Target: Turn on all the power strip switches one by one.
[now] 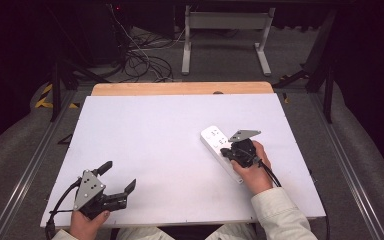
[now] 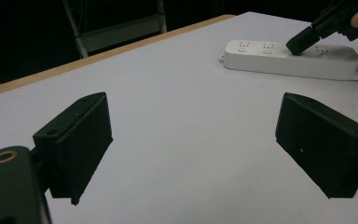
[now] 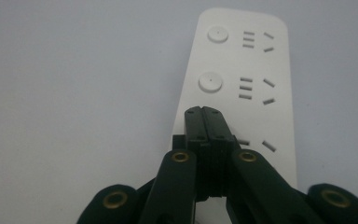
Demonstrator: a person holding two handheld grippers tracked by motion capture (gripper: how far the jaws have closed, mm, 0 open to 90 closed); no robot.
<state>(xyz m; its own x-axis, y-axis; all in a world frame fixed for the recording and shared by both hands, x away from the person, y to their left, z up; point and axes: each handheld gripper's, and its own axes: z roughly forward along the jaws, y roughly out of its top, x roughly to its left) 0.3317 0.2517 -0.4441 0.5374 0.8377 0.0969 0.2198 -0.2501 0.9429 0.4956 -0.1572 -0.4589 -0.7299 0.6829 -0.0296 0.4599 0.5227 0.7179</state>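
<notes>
A white power strip lies at the right of the white table, its long side running toward the person. My right gripper is shut with nothing between its jaws, and its joined tips rest on top of the strip. In the right gripper view the strip shows two round buttons, each beside a set of socket slots; the right gripper covers the spot in line below them. My left gripper stands open near the front left edge, with bare table between its jaws. From the left gripper the strip lies far off.
A wooden strip borders the table's far edge. Beyond it, on the floor, stand a white frame and a tangle of cables. Metal rails run along both sides of the table. A cable trails from each gripper.
</notes>
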